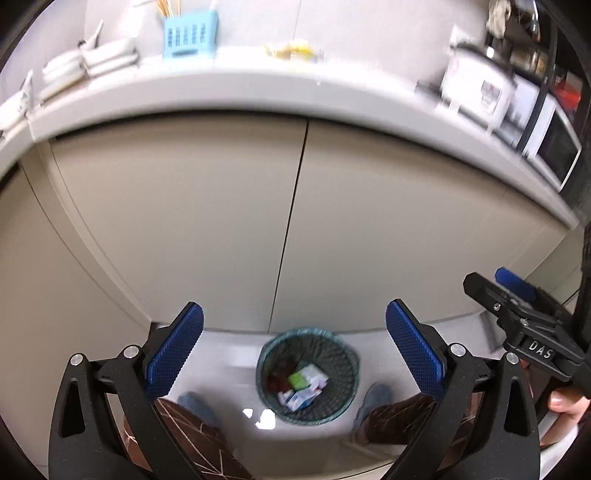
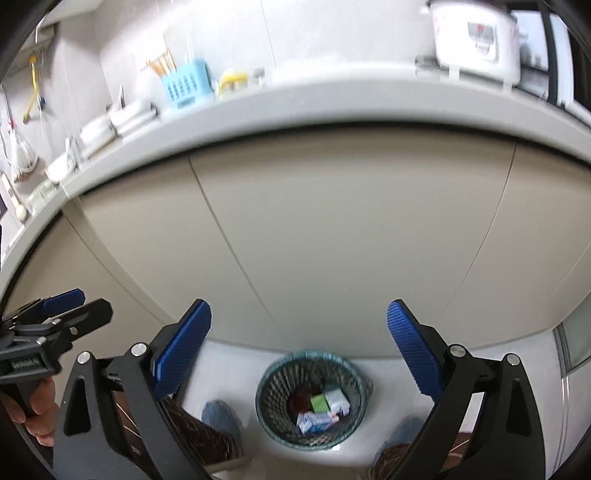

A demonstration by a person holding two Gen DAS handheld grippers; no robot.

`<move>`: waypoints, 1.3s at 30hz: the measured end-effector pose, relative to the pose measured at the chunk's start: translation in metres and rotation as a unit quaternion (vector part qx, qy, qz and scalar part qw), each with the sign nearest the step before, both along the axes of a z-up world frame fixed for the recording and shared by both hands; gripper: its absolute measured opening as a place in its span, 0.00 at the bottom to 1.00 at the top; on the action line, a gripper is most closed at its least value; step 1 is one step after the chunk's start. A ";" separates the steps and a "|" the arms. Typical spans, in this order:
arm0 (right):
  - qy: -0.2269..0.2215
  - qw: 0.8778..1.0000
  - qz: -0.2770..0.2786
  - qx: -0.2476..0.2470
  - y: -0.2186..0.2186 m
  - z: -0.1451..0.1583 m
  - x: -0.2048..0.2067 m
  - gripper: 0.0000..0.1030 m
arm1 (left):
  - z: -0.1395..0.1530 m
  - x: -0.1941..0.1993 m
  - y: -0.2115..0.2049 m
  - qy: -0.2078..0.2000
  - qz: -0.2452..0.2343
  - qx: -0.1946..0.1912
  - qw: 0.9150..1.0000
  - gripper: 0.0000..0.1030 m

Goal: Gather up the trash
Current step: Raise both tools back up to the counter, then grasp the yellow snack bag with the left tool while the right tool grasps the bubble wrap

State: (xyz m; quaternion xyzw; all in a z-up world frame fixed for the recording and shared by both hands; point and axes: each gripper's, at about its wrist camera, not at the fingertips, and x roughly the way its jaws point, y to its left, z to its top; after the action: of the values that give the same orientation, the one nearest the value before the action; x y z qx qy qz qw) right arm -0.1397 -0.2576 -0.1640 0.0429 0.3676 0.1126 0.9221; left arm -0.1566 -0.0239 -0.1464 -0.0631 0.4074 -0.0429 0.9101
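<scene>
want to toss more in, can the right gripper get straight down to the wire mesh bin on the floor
Probably yes: the right gripper is open and empty, and nothing lies between it and the mesh bin below, between the feet.

counter: blue utensil holder | rice cooker | beige cabinet doors

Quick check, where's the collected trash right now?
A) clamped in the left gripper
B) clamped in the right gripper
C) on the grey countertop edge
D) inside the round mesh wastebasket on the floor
D: small cartons and wrappers lie inside the round dark wire-mesh wastebasket on the floor in front of the beige cabinet doors, while the left gripper and right gripper both stand open with nothing between their blue fingers.
</scene>
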 end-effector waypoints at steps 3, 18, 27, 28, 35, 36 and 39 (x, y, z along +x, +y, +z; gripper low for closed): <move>-0.022 1.000 -0.008 -0.003 -0.005 0.037 0.006 0.90 | 0.035 0.003 0.001 -0.025 0.013 0.013 1.000 0.94; -0.056 0.998 -0.026 -0.015 0.002 0.166 0.111 0.90 | 0.139 0.109 -0.008 -0.046 0.016 0.029 0.998 0.94; -0.008 0.999 -0.044 -0.017 0.017 0.177 0.249 0.90 | 0.154 0.242 0.009 -0.016 0.044 0.041 0.998 0.94; 0.002 0.999 -0.046 -0.012 0.019 0.177 0.271 0.90 | 0.154 0.258 0.012 -0.010 0.049 0.036 0.998 0.94; 0.082 0.994 -0.073 0.025 0.023 0.155 0.387 0.90 | 0.137 0.360 0.022 0.027 0.076 0.025 0.996 0.94; 0.093 0.992 -0.078 0.032 0.022 0.149 0.403 0.90 | 0.132 0.374 0.022 0.037 0.080 0.024 0.996 0.94; 0.114 0.988 -0.095 0.047 0.017 0.131 0.435 0.90 | 0.120 0.404 0.024 0.056 0.085 0.018 0.995 0.94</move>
State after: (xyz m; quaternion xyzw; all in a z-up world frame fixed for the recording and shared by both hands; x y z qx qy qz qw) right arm 0.2957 -0.2408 -0.0329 0.1338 0.4591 0.0356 0.8775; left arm 0.2474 -0.0001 -0.0263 -0.0837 0.4516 0.0456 0.8871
